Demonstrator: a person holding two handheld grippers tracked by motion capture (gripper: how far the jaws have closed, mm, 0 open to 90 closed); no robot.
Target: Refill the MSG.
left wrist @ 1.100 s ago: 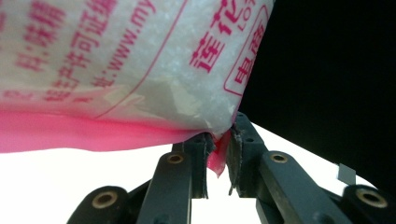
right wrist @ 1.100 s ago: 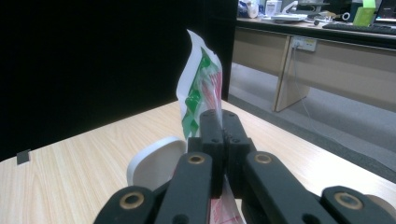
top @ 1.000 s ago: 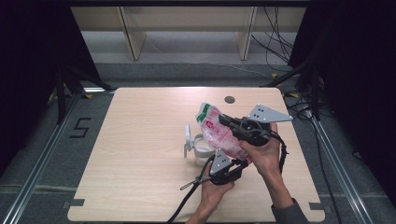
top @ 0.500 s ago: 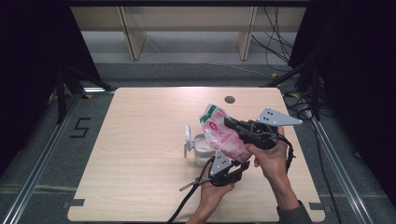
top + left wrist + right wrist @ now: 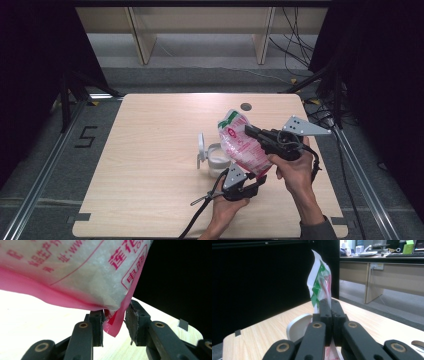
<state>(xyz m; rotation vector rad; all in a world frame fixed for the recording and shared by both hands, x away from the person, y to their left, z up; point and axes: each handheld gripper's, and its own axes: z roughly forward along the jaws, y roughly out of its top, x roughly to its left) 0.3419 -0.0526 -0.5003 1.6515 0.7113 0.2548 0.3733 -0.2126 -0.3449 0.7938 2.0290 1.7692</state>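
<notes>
Two grippers on one pink-and-white bag, above the tabletop.
High view: bag [image 5: 243, 147] held tilted over a white lidded container [image 5: 214, 156], right gripper [image 5: 253, 132] on its upper part, left gripper [image 5: 256, 182] at its lower corner. Left gripper view: jaws have just been opening, now apart, the bag's pink corner [image 5: 115, 322] between them, touching one pad. Right gripper view: jaws clamped together on the bag's edge [image 5: 321, 282].

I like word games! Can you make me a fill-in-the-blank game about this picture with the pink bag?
1. The right tool is shut on the pink ____.
2. The bag hangs above a ____ table.
3. The left tool has been opening; its pads are ____ around the bag's bottom corner.
4. Beside the bag stands a white ____.

Missing words: bag; wooden; open; jar
</notes>
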